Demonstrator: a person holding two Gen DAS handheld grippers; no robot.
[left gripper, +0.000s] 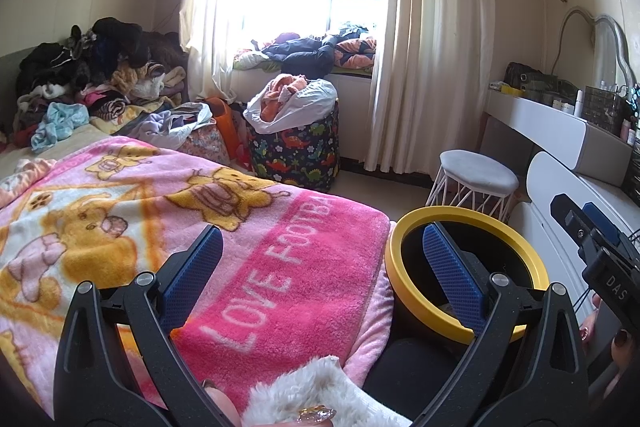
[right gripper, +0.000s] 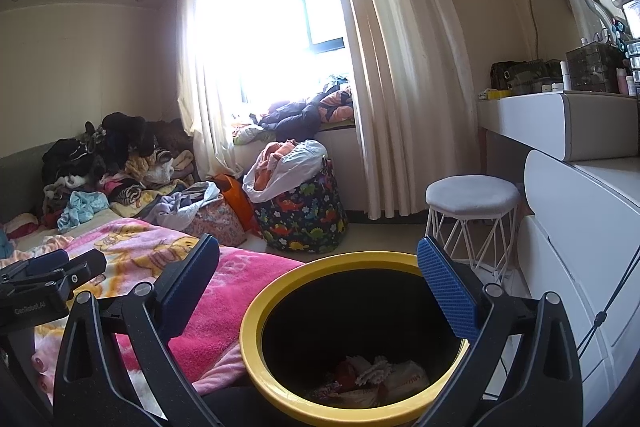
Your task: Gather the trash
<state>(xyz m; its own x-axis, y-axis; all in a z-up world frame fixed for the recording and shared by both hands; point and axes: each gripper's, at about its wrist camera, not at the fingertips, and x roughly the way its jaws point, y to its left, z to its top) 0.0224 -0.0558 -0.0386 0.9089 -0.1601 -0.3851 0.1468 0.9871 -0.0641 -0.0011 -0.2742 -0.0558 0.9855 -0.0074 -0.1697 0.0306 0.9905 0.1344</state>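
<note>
Both grippers, left (left gripper: pixel 324 259) and right (right gripper: pixel 320 275), gape wide, empty. Crumpled wrappers (right gripper: pixel 372 375) lower-centre inside yellow-rimmed bin (right gripper: pixel 256 311) look light, soft; pinch a raised fold.

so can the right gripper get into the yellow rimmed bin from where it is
Probably yes. The right gripper is open and empty, directly over the bin's uncovered mouth. Nothing lies between; trash sits only at the bottom.

blanket (left gripper: pixel 280 267): "LOVE FOOTBA"; right gripper (left gripper: pixel 592 227): "DAS"; left gripper (right gripper: pixel 52 275): "GenRoboAI"
</note>
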